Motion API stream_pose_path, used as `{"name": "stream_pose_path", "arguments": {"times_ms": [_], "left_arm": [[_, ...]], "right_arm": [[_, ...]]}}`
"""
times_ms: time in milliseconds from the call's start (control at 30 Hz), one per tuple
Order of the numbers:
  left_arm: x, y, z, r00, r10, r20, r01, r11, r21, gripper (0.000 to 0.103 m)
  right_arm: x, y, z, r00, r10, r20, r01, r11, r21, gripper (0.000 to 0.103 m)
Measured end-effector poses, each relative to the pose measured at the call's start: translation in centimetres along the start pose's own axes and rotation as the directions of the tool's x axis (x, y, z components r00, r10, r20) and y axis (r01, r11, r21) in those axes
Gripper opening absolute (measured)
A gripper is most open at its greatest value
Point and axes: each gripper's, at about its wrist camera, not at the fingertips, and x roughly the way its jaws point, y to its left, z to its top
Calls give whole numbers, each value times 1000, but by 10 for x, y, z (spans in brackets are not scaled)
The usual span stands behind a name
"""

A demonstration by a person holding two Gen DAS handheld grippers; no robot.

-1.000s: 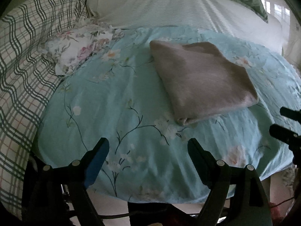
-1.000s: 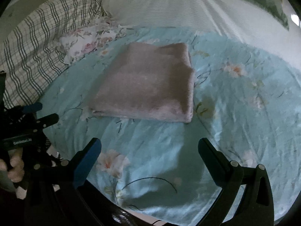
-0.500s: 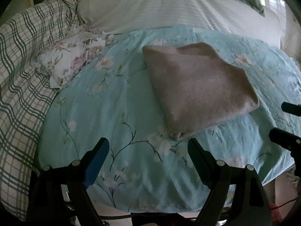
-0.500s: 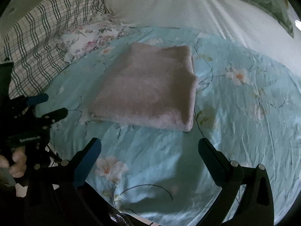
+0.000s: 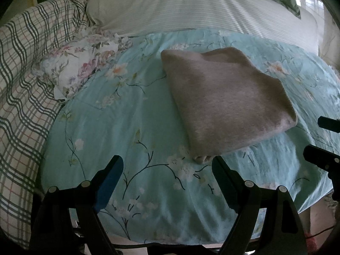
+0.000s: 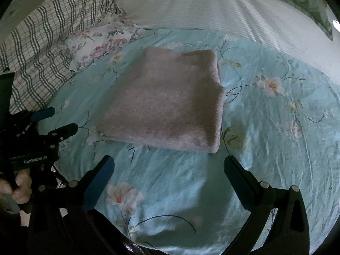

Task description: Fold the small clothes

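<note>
In the left wrist view, the left gripper point(image 5: 167, 170) hovered with fingers spread wide and empty; the folded pinkish garment point(image 5: 225, 104) lay on the floral bedspread point(image 5: 110, 127) toward 1 o'clock. In the right wrist view, the right gripper point(image 6: 169, 165) was likewise wide apart, the garment point(image 6: 167, 102) at 12 o'clock, the left gripper point(image 6: 55, 119) at 9 o'clock.

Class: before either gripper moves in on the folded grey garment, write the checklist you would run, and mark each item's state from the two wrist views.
1. Left gripper open and empty: ok.
2. Right gripper open and empty: ok.
3. Grey garment lies folded flat on the blue floral sheet: ok.
4. Nothing resting on the garment: ok.
5. Floral cloth lies apart from the garment: ok.
6. Layers underneath evenly stacked: cannot tell.
</note>
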Motion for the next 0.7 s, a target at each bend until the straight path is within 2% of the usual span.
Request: {"name": "stream_pose_path", "arguments": {"times_ms": [700], "left_arm": [[-2, 0, 2, 1000, -20, 6, 20, 1000, -15, 86]], "right_arm": [[0, -2, 5, 1000, 3, 7, -3, 1000, -3, 102]]}}
